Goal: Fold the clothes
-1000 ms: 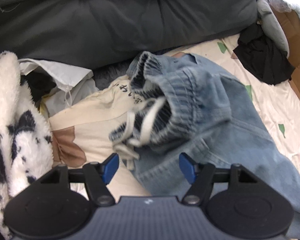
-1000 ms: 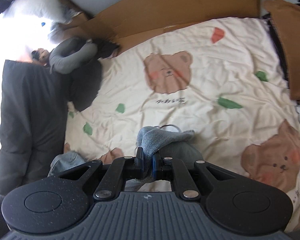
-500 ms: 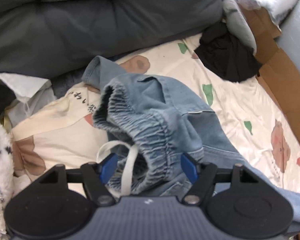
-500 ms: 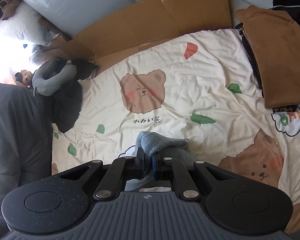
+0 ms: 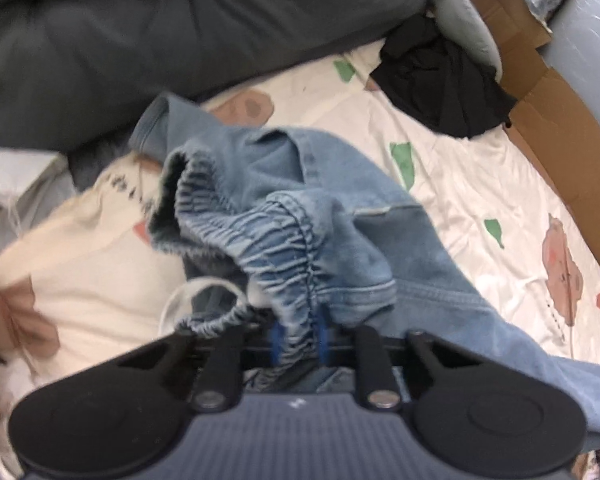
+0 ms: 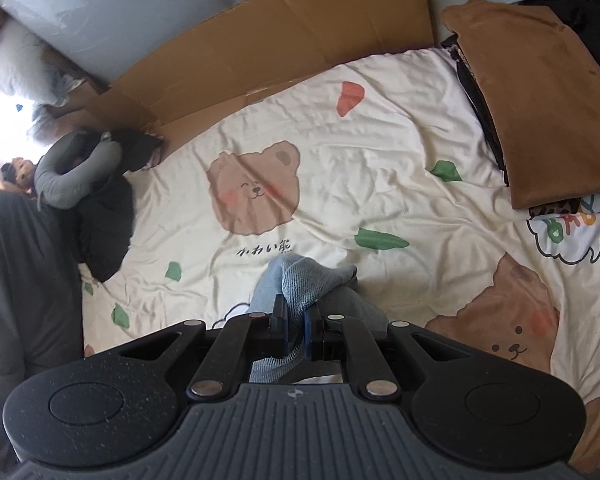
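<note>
My left hand-held gripper [image 5: 299, 334] has just closed on the soft, floppy light-blue denim trousers' [image 5: 300, 208] thick elastic waistband, my right hand-held gripper [image 6: 295, 326] clamped on another fold.

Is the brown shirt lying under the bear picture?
No, the folded brown shirt sits on a pile at the bed's edge, well apart from the bear picture.

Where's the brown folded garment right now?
In the right wrist view the brown folded garment lies at the upper right on the bear-print sheet, atop a stack of darker clothes, right of the cardboard.
</note>
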Demonstrator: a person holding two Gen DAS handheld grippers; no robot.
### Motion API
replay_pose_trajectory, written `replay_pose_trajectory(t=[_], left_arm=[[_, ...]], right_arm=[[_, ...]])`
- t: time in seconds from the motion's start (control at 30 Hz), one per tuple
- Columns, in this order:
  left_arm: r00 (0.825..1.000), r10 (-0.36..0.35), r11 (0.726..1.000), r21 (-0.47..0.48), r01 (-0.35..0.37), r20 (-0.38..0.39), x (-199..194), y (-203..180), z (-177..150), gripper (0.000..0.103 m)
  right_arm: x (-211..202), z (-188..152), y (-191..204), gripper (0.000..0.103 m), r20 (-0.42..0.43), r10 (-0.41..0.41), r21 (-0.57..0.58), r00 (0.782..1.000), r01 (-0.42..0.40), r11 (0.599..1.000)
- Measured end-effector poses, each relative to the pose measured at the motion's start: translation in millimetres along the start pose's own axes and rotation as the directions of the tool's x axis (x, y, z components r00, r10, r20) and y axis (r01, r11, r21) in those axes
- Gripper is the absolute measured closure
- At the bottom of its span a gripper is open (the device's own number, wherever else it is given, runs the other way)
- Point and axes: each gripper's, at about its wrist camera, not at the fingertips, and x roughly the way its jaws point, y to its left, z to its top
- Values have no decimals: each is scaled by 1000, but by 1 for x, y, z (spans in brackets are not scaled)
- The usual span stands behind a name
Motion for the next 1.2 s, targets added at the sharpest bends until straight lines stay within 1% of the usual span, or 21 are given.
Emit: replay_pose_trajectory(t=[0.2,0.27,0.37,0.43,0.5,0.53,0.57,0.6,0.7,0.8,0.87,0.93,1.03,1.1,1.13,1.2], left_arm=[[1000,12,1000,4,-13,24,12,-3,29,94],[999,22,1000,6,-22,34,17,-6,39,94],[998,39,999,7,-40,50,25,-9,54,94],[996,53,999,0,-53,66,28,-9,64,94],[995,61,998,-16,-60,74,31,-8,72,94],[995,66,998,-20,-65,77,32,-7,76,94],[994,71,997,-20,-70,82,32,-7,78,94],[993,75,997,-20,-74,89,31,-7,81,94],[991,77,996,-43,-72,109,28,-2,88,94],[989,86,995,-60,-79,118,27,2,97,94],[990,94,995,-48,-89,107,28,1,101,94],[992,97,995,-13,-96,85,27,-3,100,92],[994,102,993,49,-104,49,24,-9,97,83],[993,111,990,83,-115,46,18,-9,92,57],[993,113,989,94,-117,45,14,-7,88,53],[993,115,987,106,-118,38,9,-1,80,52]], right_arm=[[34,16,3,97,0,-39,8,999,39,999],[47,21,2,96,-3,-32,26,999,32,999],[63,27,6,94,4,5,24,1000,-5,1000],[70,31,12,87,10,26,12,1000,-26,1000],[74,33,19,71,16,44,-6,999,-44,999],[74,34,23,66,19,62,-18,998,-62,998],[74,34,26,57,22,77,-30,997,-77,997],[73,33,29,55,25,88,-44,996,-86,995],[69,30,33,54,31,88,-70,996,-86,994],[71,24,27,54,13,69,-58,998,-68,996],[75,20,22,54,1,54,-48,999,-54,997],[80,15,17,54,-12,40,-41,999,-41,998],[88,8,14,54,-34,31,-43,999,-32,999],[92,4,13,54,-46,28,-45,999,-30,999],[93,2,14,54,-50,29,-47,998,-31,998],[96,-1,15,54,-58,30,-52,998,-33,998]])
